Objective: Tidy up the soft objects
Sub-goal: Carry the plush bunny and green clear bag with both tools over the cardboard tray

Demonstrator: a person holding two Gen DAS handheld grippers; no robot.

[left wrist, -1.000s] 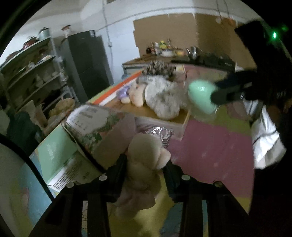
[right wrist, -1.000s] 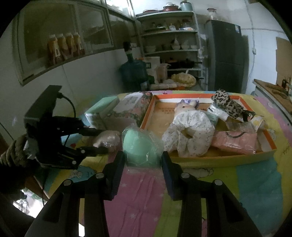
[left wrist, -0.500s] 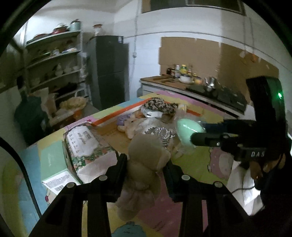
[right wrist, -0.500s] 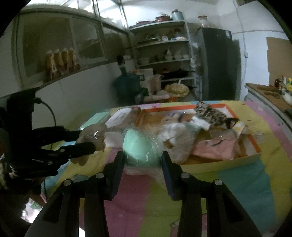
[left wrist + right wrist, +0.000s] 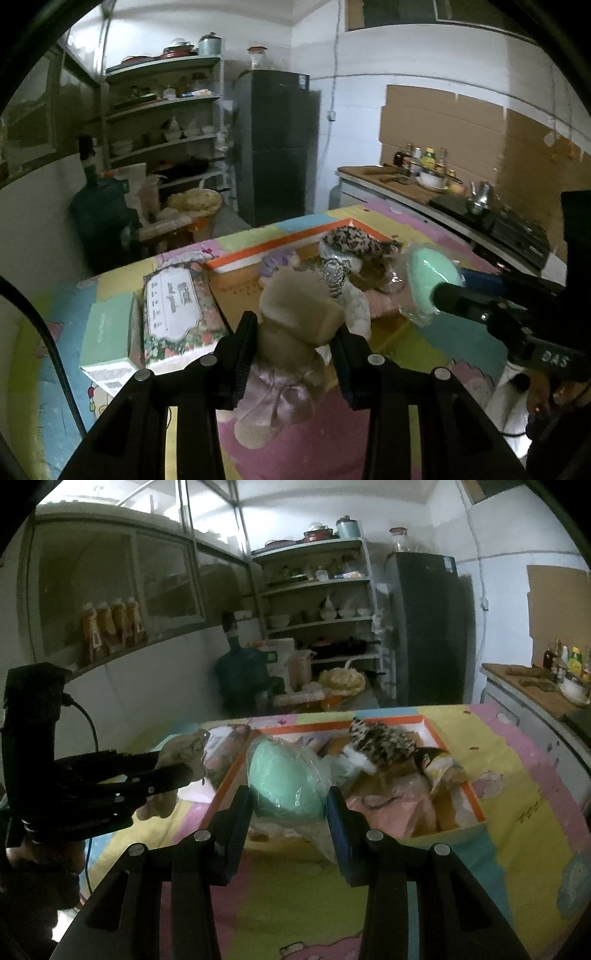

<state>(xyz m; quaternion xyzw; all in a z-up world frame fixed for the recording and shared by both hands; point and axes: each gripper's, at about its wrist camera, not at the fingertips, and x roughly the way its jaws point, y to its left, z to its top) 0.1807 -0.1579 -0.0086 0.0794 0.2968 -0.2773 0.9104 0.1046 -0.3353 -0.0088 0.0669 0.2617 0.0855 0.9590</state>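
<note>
Between the two black fingers of the left gripper (image 5: 295,343), in the left wrist view, sits a beige plush toy with a pale pink satin bow (image 5: 291,332). The jaws are partly closed and both pads press on the toy's sides, so it is held above the colourful patchwork table cover (image 5: 258,443). Behind it stands a shallow cardboard tray with an orange rim (image 5: 266,253), and inside the tray lie a leopard-print soft item (image 5: 351,240) and other soft things that I cannot tell apart. Just left of the tray lie a floral tissue pack (image 5: 177,306) and a pale green box (image 5: 107,336), side by side. On the right side of this view comes the right gripper (image 5: 436,291), with a mint green round soft object in clear plastic wrap (image 5: 424,280) at its tip. A tall dark refrigerator (image 5: 277,147) stands at the far wall.

Seen from the right wrist view, the right gripper (image 5: 290,805) is partly closed too, and its pads press on the mint green round soft object in clear plastic wrap (image 5: 284,779), which is held over the near edge of the cardboard tray (image 5: 472,797). The leopard-print soft item (image 5: 384,744) lies further back in the tray. At the left of this view the left gripper (image 5: 184,766) holds the beige plush toy (image 5: 184,749) above the table cover (image 5: 369,904), beside the tray.
</note>
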